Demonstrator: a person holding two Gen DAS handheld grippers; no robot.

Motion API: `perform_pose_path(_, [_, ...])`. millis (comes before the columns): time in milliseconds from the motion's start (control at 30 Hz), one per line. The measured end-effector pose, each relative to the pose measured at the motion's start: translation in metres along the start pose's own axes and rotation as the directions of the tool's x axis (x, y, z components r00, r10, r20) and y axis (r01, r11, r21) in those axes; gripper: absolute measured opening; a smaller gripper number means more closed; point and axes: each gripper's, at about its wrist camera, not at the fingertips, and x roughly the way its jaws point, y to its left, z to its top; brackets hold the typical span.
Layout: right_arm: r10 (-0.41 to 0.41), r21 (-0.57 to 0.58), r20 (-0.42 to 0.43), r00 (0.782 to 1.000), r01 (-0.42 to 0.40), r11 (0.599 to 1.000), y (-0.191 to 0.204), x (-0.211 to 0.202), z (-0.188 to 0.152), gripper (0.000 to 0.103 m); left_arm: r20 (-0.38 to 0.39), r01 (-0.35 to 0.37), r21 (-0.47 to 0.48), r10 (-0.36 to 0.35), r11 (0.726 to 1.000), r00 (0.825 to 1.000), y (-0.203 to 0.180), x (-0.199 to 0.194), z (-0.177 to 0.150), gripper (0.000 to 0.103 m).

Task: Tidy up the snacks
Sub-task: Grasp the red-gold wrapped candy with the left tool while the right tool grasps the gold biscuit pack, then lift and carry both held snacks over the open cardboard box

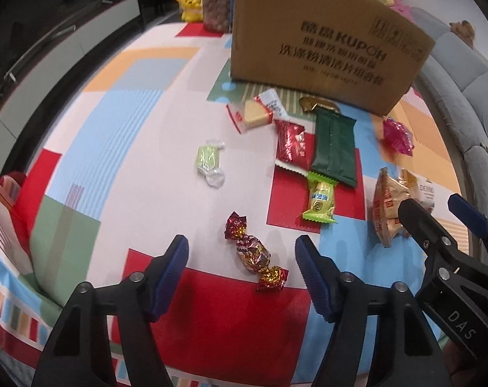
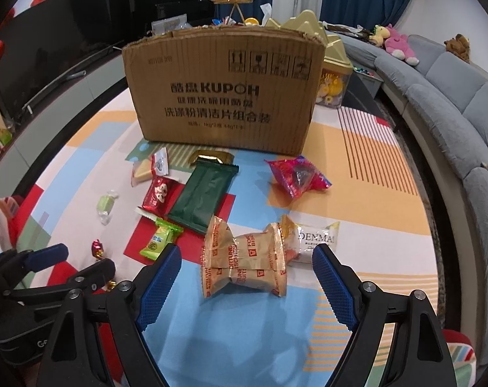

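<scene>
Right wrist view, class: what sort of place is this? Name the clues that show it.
Probably a home living room: a grey sofa with soft toys on it, and a dark TV cabinet behind the patterned table.

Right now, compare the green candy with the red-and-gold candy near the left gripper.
The green candy has a clear wrapper with a pale green centre; the red-and-gold candy is shiny foil. The green one lies alone, farther off; the red-and-gold one lies between the open left gripper's fingers. Both have twisted ends.
</scene>
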Motion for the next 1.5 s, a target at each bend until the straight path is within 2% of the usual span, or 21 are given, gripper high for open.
perform_pose_path(167, [-0.006,0.011,-0.022,1.0,0.006,1.0,-0.003,0.014,-0.001,0.084,-0.019,0.013,-0.001,-0.013,1.0,1.0,-0.001,0.011,-0.002,0.053])
perform_pose_path(233, [-0.002,0.015,-0.031,1.0,0.002,1.0,-0.003,0.019,-0.001,0.084,-0.021,0.008,0.011,-0.008,1.0,1.0,-0.002,0.014,-0.004,0.046])
perform_pose_path(300, [0.008,0.025,-0.041,0.999,-0.007,1.0,-0.005,0.024,-0.003,0.084,-0.018,0.004,0.016,-0.004,1.0,1.0,-0.003,0.016,-0.005,0.044])
perform_pose_path(467, [0.042,0.052,-0.073,0.996,-0.039,0.998,-0.005,0.035,-0.006,0.072,-0.003,-0.004,0.032,0.004,0.999,1.0,-0.004,0.016,-0.008,0.034])
perform_pose_path(533, [0.05,0.056,-0.079,0.996,-0.046,0.997,-0.005,0.038,-0.008,0.067,-0.001,-0.005,0.037,0.005,0.999,1.0,-0.004,0.016,-0.007,0.022])
perform_pose_path(667, [0.058,0.057,-0.076,0.995,-0.054,0.997,-0.003,0.039,-0.009,0.061,0.002,-0.008,0.05,0.008,0.999,1.0,-0.005,0.017,-0.006,0.022])
perform_pose_path(733, [0.067,0.054,-0.069,0.995,-0.064,0.997,-0.003,0.037,-0.009,0.052,0.003,-0.008,0.056,0.008,0.998,1.0,-0.005,0.017,-0.006,0.022])
perform_pose_path(833, [0.075,0.05,-0.066,0.995,-0.072,0.996,-0.002,0.035,-0.009,0.048,0.018,-0.01,0.066,0.009,0.998,1.0,-0.007,0.014,-0.005,0.022])
perform_pose_path(1233, [0.072,0.062,-0.008,0.997,-0.072,0.996,-0.003,0.002,0.006,0.046,0.115,-0.015,0.093,0.005,0.996,0.993,-0.006,-0.021,0.006,0.022])
perform_pose_path(1500, [0.059,0.065,0.056,0.997,-0.063,0.996,-0.001,-0.037,0.023,0.046,0.197,-0.003,0.111,-0.019,0.994,0.98,-0.005,-0.059,0.017,0.022])
